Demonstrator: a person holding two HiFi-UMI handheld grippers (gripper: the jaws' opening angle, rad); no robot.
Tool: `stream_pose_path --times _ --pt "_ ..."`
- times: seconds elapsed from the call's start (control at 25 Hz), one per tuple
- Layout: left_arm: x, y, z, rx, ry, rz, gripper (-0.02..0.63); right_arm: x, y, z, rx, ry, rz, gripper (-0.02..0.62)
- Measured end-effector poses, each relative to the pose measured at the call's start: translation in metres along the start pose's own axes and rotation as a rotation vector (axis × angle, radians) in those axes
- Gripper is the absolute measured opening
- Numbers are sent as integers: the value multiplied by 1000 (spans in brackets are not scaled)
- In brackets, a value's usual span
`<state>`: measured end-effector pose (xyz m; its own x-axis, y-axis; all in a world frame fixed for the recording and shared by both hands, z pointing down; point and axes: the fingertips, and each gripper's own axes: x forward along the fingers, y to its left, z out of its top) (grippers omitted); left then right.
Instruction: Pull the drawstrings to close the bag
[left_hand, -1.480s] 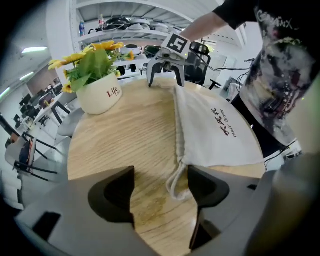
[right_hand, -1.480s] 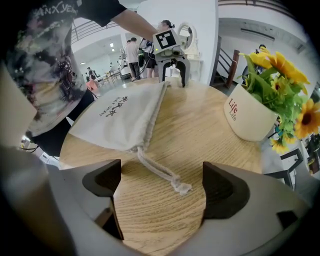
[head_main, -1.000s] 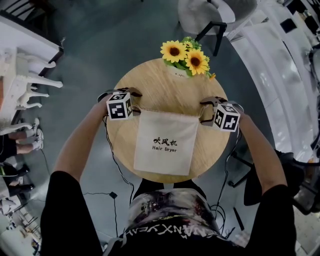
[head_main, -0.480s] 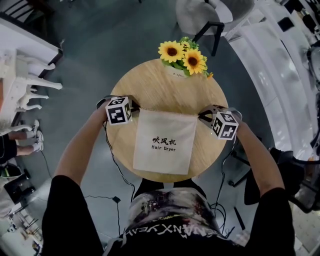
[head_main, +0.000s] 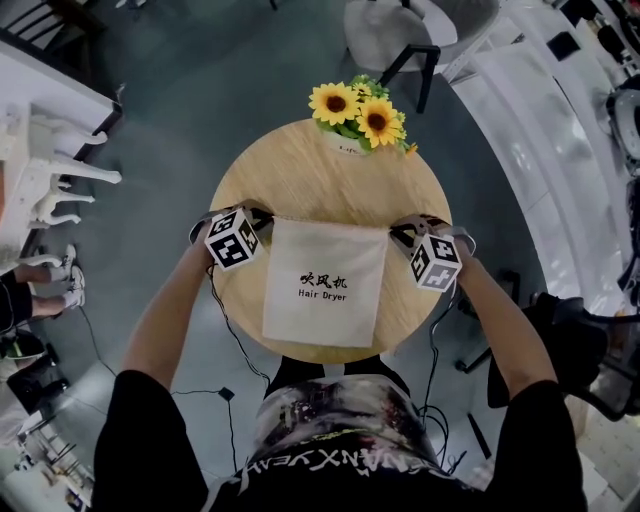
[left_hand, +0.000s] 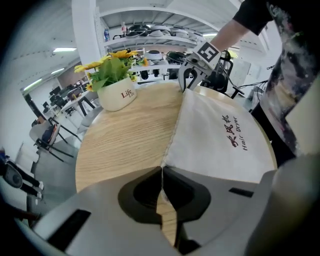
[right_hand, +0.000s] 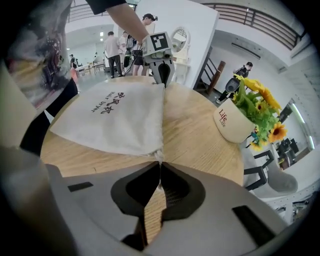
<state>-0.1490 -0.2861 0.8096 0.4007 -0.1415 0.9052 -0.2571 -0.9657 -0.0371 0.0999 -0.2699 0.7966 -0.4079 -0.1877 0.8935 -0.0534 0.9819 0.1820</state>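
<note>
Head view is showing left tongs (head_main: 254, 213) and right tongs (head_main: 404, 229), just closed, gripping the drawstrings (left_hand: 162, 169) of the bag (head_main: 325, 285) between them, for pulling outward.

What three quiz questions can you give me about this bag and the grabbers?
1. True or false: the bag lies flat on the round table.
2. The left gripper and right gripper are each shut on: A a drawstring, B the table's edge, C a spoon.
3. Which flowers stand in the white pot beyond the bag?
Key: 1 true; 2 A; 3 sunflowers.
</note>
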Motion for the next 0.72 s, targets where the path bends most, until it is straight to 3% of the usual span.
stream_pose_path --times 0.32,0.72 --pt "-1 1 1 -27 -9 107 18 -2 0 -1 -4 46 -130 11" --pt "-14 -3 1 -64 -99 256 18 -8 -3 -1 98 42 -243 9"
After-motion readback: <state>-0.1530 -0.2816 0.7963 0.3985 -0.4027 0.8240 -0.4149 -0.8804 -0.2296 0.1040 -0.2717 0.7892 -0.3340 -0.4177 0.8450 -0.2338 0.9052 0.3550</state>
